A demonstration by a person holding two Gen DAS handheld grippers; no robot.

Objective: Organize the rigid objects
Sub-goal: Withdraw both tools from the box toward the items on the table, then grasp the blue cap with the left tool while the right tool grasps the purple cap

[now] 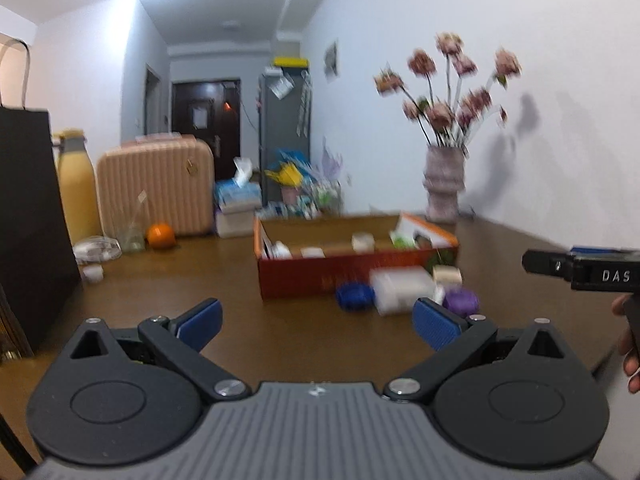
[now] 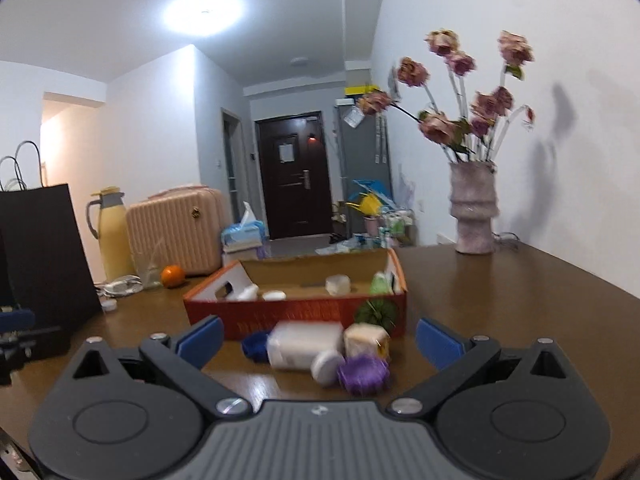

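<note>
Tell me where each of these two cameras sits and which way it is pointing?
Left wrist view: sits on the left tongs, looks across the brown table down the room; its blue pads stand open, and the right tongs with fingers show at the right edge.
Right wrist view: sits on the right tongs, faces the same way; its pads stand open.
Shared: red cardboard box, purple ridged container, flower vase, pink suitcase.
</note>
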